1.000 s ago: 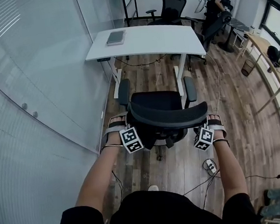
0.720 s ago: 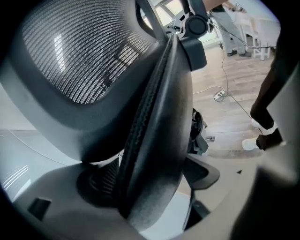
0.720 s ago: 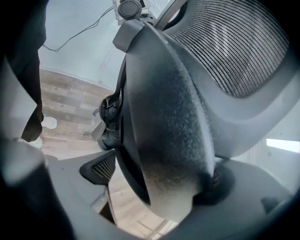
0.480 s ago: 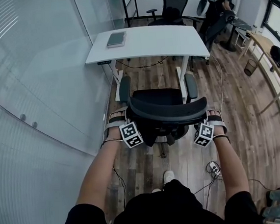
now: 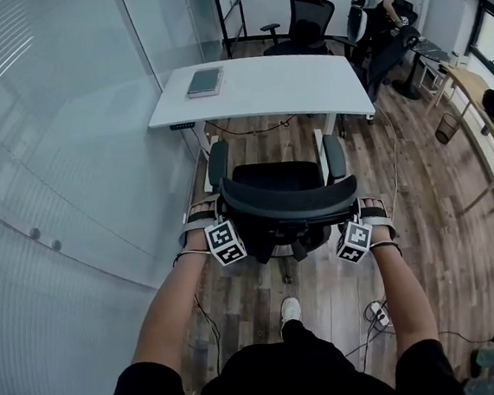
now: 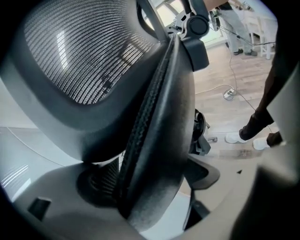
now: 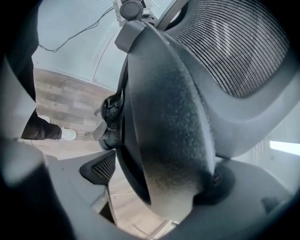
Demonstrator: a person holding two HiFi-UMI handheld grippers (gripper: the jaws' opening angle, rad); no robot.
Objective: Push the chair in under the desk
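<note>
A black mesh office chair (image 5: 282, 180) stands in front of the white desk (image 5: 263, 88), with its seat front close to the desk's near edge. My left gripper (image 5: 230, 234) is shut on the left edge of the chair's backrest (image 5: 289, 202). My right gripper (image 5: 348, 231) is shut on the backrest's right edge. In the left gripper view the padded backrest rim (image 6: 159, 117) fills the space between the jaws of the left gripper (image 6: 154, 187). The right gripper view shows that rim (image 7: 173, 126) held by the right gripper (image 7: 173, 187).
A frosted glass wall (image 5: 59, 141) runs along the left, close to the desk. A dark notebook (image 5: 205, 82) lies on the desk. Behind it are a second black chair (image 5: 304, 20) and a person (image 5: 380, 1). A power strip with cables (image 5: 378, 312) lies on the wooden floor.
The chair and both grippers have moved forward towards the desk. The person holding the grippers has stepped after it, and a white shoe now shows below the chair.
</note>
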